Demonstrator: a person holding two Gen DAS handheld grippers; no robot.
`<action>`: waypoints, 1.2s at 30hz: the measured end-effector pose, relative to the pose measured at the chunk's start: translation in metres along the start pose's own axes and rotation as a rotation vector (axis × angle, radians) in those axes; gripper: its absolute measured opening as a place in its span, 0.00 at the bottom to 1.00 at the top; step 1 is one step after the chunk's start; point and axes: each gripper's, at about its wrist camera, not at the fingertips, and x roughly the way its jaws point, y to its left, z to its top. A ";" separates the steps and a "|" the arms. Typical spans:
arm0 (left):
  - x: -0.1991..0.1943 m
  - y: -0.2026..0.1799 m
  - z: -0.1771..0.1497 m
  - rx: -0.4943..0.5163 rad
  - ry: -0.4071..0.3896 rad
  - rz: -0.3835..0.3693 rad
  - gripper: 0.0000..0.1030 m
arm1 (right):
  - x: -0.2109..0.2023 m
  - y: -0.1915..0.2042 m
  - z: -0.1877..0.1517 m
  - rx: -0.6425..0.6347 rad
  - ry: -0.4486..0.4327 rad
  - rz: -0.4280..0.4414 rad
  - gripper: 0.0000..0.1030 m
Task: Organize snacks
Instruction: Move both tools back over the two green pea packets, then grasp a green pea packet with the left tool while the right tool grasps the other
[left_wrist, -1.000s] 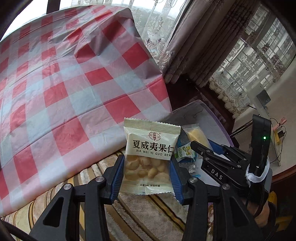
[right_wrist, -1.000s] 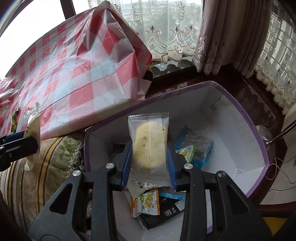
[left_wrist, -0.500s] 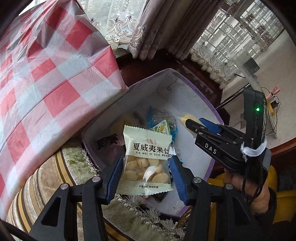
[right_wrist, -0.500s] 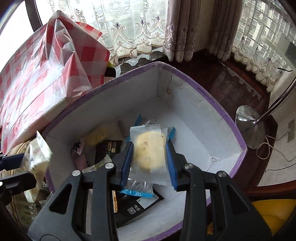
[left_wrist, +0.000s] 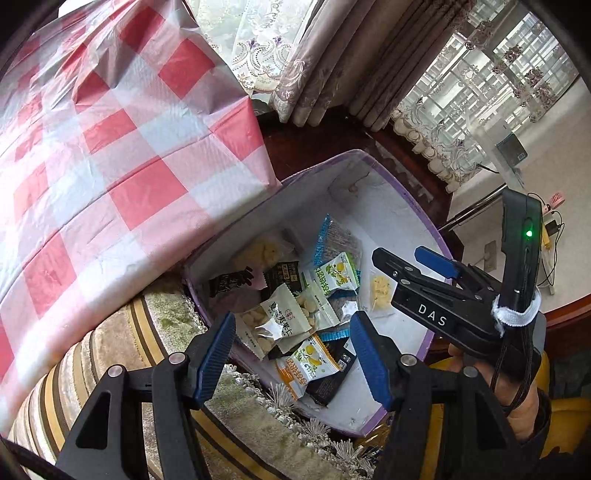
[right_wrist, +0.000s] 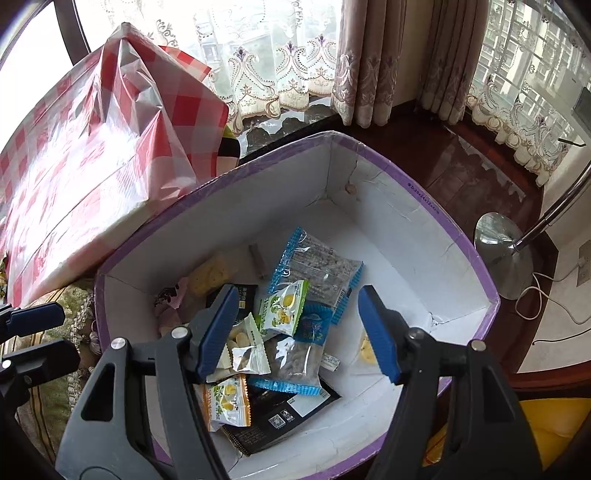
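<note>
Hovering over the purple-rimmed box (right_wrist: 458, 236), I have both grippers spread wide and holding nothing. The left gripper (left_wrist: 291, 354) hangs above the near corner of the box, its blue pads (left_wrist: 216, 356) framing the macadamia nut packet (left_wrist: 275, 319), which lies on the heap inside. The right gripper (right_wrist: 295, 332) points down at the middle of the box; the pale cake packet (right_wrist: 364, 349) lies on the white floor just beside its right pad, though that pad partly hides it, so I only think it lies flat. A lemon-print packet (right_wrist: 282, 308) and a blue-edged clear packet (right_wrist: 314, 262) lie in the same pile. By my reading, the dropping-in step for these two snacks is done. Any next move calls for lifting both grippers clear of the rim and swinging back toward the red checked tablecloth (left_wrist: 110, 155) to look for more snacks; none show on it from here. Both grippers tilt forward and downward, with the right one (left_wrist: 424, 273) crossing ahead of the left in the left wrist view.
</note>
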 end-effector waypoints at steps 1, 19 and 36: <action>-0.002 0.003 0.000 -0.009 -0.007 0.002 0.63 | -0.001 0.003 0.000 -0.003 -0.001 0.002 0.68; -0.068 0.107 -0.006 -0.236 -0.199 0.172 0.63 | -0.026 0.098 0.009 -0.181 -0.040 0.122 0.68; -0.143 0.280 -0.060 -0.558 -0.319 0.395 0.63 | -0.034 0.176 0.008 -0.328 -0.036 0.192 0.68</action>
